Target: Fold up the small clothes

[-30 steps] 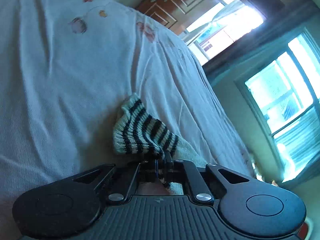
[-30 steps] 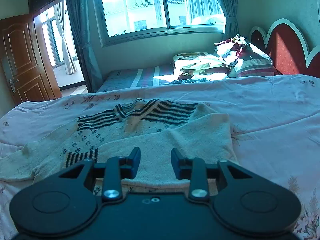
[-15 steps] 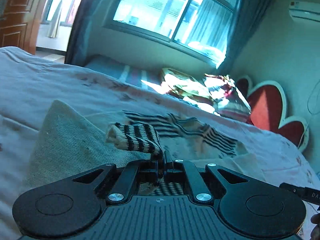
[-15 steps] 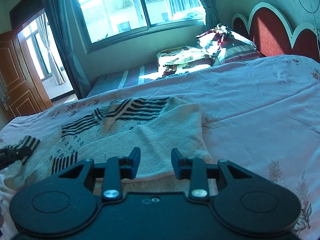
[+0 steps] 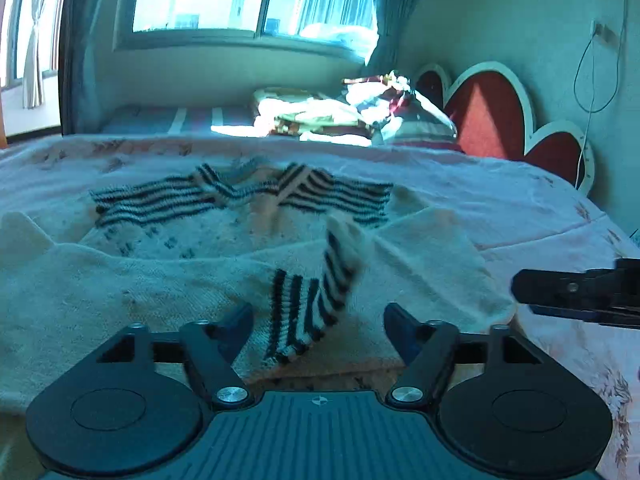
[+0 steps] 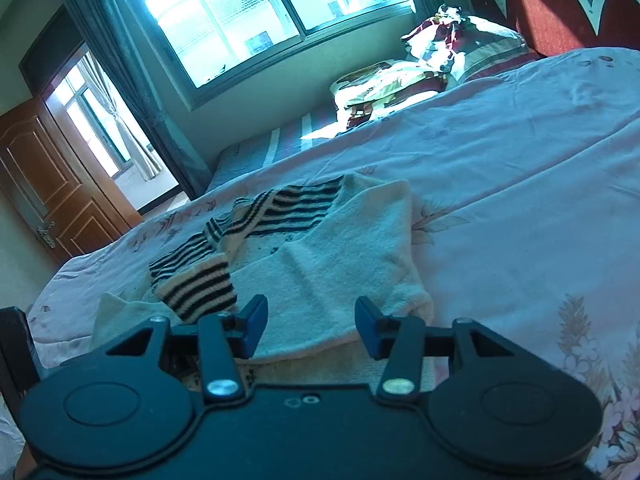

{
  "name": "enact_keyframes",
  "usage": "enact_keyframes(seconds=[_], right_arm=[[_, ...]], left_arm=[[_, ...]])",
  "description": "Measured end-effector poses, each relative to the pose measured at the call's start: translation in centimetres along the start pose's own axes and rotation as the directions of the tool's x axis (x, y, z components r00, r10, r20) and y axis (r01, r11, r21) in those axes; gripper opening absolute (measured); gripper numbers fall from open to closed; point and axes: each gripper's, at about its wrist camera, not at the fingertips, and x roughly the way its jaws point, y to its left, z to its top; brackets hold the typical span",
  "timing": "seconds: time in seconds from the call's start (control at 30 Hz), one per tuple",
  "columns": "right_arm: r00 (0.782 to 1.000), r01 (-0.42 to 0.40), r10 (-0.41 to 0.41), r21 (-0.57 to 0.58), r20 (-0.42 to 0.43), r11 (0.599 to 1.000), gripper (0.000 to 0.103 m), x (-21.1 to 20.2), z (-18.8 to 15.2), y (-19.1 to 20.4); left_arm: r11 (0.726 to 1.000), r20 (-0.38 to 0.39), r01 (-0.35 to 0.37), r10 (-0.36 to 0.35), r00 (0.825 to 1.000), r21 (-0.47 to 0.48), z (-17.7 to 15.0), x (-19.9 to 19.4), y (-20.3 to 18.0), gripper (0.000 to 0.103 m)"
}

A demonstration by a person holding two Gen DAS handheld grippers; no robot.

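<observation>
A pile of bedding (image 5: 352, 114) lies by the red headboard (image 5: 490, 114), under the window (image 6: 256, 20).

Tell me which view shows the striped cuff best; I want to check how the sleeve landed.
The right wrist view: the striped cuff is sharp there, lying flat on the sweater. In the left wrist view the cuff sits between the open left gripper fingers, but is motion-blurred.

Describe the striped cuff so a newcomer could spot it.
On the pink bed lies a cream sweater with both sleeves folded inward. The cuff ends the sleeve nearest the door: a bold black-and-cream ribbed band, unlike the thinner chest stripes.
</observation>
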Motion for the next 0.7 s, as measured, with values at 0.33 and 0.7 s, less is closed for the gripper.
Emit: enact_keyframes(seconds=[0.33,0.7], right_arm=[[0.987,-0.059,0.079,0.138,-0.141,0.989,0.048,5.8,-1.1,1.9],[1.0,0.0,-0.002,-0.083,-0.022,0.997,0.006,5.1,0.3,6.0]], left_arm=[[0.952,-0.004,-0.3,0.3,0.954,-0.063,-4.4,-10.4,12.2,0.073],[0.957,-0.045,-0.275,0.272,0.961,-0.088,-6.0,-8.4,16.6,0.05]])
